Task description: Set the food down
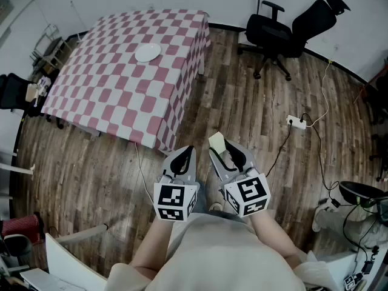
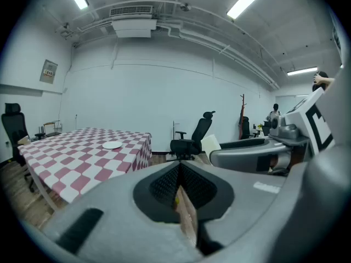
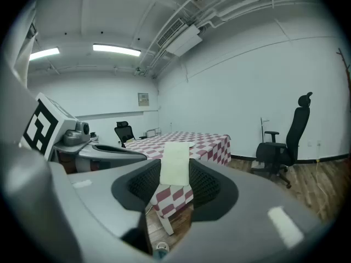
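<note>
A pale, flat slice of food (image 1: pixel 216 142) stands upright between the pads of my right gripper (image 1: pixel 226 148), which is shut on it. In the right gripper view the slice (image 3: pixel 175 162) fills the gap of the right gripper (image 3: pixel 175 175). My left gripper (image 1: pixel 184 154) is shut with nothing in it; in its own view the left gripper (image 2: pixel 180 173) has its jaws meeting. Both are held over the wooden floor, short of the table with the red-and-white checked cloth (image 1: pixel 115 96). A white plate (image 1: pixel 148 52) sits on that table; the plate (image 2: pixel 112 144) also shows in the left gripper view.
A black office chair (image 1: pixel 284 30) stands at the back right. A white power strip (image 1: pixel 296 122) and cables lie on the floor to the right. Another black chair (image 1: pixel 12 91) and a rack stand left of the table. The table's near corner (image 3: pixel 174 197) hangs just ahead.
</note>
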The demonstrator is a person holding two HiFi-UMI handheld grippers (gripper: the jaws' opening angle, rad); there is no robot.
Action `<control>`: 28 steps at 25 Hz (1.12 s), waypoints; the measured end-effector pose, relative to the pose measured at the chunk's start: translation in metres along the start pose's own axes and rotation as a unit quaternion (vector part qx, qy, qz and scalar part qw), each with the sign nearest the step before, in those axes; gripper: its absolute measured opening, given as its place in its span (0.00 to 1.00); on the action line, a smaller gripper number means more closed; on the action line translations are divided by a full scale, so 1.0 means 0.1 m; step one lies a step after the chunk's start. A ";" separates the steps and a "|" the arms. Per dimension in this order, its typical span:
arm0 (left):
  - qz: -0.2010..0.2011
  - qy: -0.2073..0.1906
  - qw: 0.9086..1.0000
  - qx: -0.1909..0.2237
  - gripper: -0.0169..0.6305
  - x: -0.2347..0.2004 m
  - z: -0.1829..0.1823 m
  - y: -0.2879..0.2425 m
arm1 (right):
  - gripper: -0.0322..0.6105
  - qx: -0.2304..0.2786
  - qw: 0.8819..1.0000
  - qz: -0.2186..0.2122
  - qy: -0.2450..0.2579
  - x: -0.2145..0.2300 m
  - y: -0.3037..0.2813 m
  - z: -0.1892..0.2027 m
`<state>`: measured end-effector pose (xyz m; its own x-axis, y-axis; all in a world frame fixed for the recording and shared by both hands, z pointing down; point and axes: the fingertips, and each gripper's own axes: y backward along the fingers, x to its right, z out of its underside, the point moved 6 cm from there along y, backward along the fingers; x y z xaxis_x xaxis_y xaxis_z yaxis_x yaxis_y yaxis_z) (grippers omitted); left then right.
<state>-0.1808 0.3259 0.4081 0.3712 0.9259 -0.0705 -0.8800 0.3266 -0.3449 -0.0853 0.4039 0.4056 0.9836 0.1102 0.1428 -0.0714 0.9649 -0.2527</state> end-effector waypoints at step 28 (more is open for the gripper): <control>-0.048 0.052 0.997 0.034 0.03 -0.46 0.03 0.35 | 0.31 0.019 0.996 -0.082 0.037 -0.57 -0.31 -0.14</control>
<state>-0.2300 0.2953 0.4019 0.4802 0.8661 -0.1390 -0.8557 0.4276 -0.2915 -0.1371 0.3647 0.3920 0.9921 -0.0659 0.1072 0.0860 0.9768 -0.1960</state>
